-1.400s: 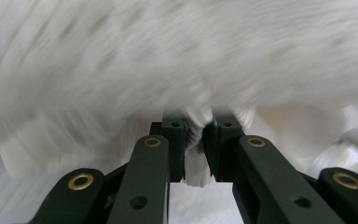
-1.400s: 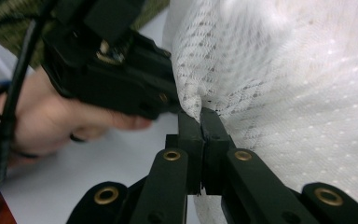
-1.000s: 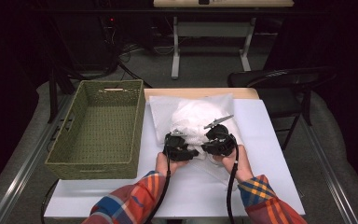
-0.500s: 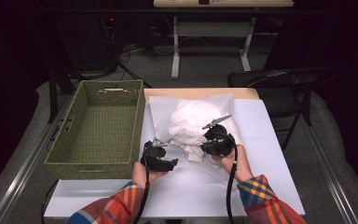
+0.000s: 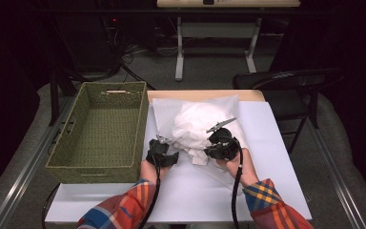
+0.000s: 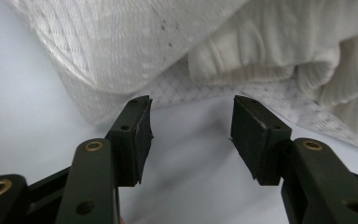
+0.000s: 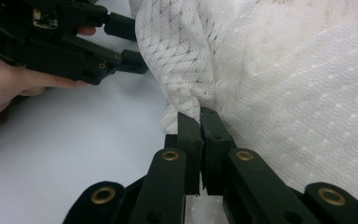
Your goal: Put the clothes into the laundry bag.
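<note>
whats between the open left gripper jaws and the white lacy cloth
Bare white table surface: in the left gripper view the left gripper stands just short of the white lacy cloth, not touching.

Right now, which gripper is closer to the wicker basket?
Left. The left gripper sits just beside the green wicker basket, jaws open short of the white garment. The right gripper grips that garment, farther away.

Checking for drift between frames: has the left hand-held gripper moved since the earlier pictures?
Yes. The left hand-held gripper has shifted left, away from the white cloth and toward the wicker basket; its jaws, just closing, hold nothing.
</note>
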`<act>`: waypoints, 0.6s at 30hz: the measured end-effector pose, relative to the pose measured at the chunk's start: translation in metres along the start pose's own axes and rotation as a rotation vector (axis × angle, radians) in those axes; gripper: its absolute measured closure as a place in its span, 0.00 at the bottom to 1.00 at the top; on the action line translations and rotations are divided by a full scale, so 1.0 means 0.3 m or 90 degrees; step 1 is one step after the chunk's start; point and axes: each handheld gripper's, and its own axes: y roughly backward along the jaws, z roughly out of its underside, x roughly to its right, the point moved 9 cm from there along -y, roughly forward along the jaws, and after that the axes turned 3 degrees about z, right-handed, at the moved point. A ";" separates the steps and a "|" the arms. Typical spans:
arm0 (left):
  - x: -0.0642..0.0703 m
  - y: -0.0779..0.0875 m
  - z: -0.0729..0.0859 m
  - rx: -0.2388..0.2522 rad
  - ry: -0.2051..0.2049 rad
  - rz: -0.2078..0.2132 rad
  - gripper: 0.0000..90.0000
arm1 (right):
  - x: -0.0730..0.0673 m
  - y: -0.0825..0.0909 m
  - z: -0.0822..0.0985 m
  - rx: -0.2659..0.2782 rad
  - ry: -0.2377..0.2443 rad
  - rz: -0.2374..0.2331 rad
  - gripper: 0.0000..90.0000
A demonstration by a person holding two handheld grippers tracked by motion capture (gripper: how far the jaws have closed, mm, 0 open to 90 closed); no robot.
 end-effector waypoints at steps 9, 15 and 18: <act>-0.028 -0.026 -0.031 0.016 0.011 -0.015 0.54 | -0.001 -0.002 0.001 -0.003 0.000 -0.001 0.98; -0.043 -0.037 -0.040 0.030 0.008 -0.032 0.69 | -0.007 -0.004 0.002 -0.006 0.002 -0.004 0.98; -0.048 -0.038 -0.040 0.038 0.009 -0.038 0.77 | -0.009 -0.005 0.001 -0.006 0.005 -0.005 0.98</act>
